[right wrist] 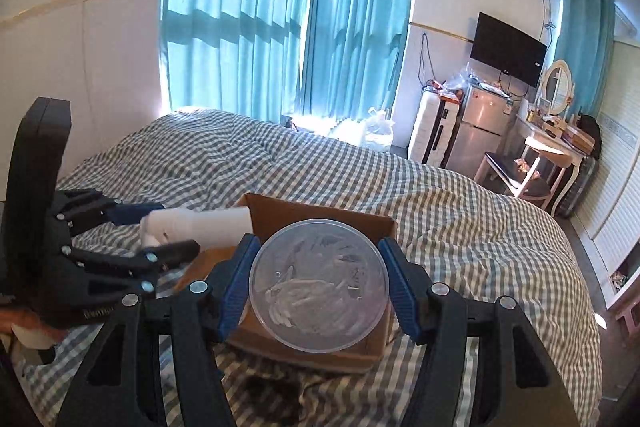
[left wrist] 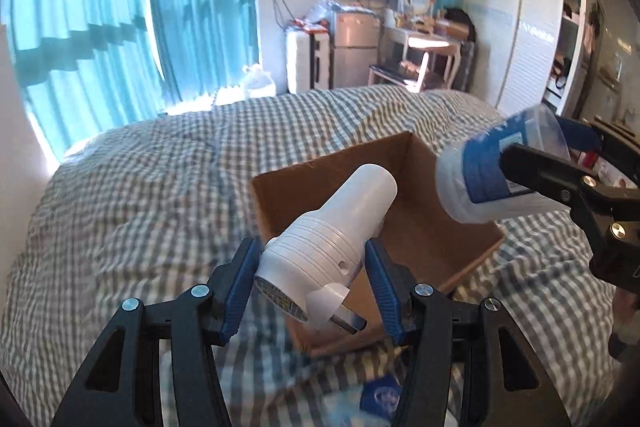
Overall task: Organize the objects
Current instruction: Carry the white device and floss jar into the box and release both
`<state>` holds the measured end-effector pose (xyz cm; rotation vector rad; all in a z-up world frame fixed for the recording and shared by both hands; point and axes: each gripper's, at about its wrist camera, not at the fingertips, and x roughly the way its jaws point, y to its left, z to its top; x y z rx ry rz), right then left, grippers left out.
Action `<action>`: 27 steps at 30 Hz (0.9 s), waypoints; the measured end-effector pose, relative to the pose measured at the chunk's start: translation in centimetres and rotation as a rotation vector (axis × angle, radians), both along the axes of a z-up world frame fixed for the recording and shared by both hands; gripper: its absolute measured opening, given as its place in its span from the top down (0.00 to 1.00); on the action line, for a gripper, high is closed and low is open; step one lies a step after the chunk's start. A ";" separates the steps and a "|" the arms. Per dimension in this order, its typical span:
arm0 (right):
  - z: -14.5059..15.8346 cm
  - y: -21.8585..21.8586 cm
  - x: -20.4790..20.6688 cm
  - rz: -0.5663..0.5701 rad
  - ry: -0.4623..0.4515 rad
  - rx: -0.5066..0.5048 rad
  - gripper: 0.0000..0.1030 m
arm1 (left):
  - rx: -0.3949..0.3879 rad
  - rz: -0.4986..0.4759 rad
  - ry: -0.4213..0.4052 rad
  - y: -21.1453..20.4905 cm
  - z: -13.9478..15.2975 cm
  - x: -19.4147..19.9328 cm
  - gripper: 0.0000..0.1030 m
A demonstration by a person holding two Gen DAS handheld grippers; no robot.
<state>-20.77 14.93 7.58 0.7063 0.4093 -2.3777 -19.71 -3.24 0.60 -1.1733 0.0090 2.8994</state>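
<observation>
My left gripper (left wrist: 310,263) is shut on a white plug-in night light (left wrist: 336,223) and holds it above the near-left corner of an open cardboard box (left wrist: 432,239) on the bed. My right gripper (right wrist: 318,277) is shut on a clear round plastic jar (right wrist: 319,281) with a blue label (left wrist: 486,167), tilted over the box's right side. In the right wrist view the left gripper (right wrist: 160,231) and the white light (right wrist: 200,223) sit at the box's (right wrist: 312,211) left edge. The box's visible inside looks bare.
The bed has a grey-white checked cover (left wrist: 140,187). A blue-printed packet (left wrist: 380,395) lies on the bed below the left gripper. A dark patch (right wrist: 272,395) lies on the cover near the box. Teal curtains, a fridge, a dressing table and a wardrobe stand beyond the bed.
</observation>
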 end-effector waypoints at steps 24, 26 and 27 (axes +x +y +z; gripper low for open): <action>-6.9 -2.7 -9.4 0.052 -0.107 0.060 0.41 | -0.007 -0.122 -0.108 1.1 -6.8 -8.6 0.45; -6.4 -2.5 -9.1 0.058 -0.096 0.040 0.41 | -0.005 -0.133 -0.103 1.3 -6.6 -8.5 0.43; -6.0 -2.4 -8.9 0.057 -0.093 0.031 0.41 | -0.006 -0.136 -0.097 1.4 -6.4 -8.4 0.40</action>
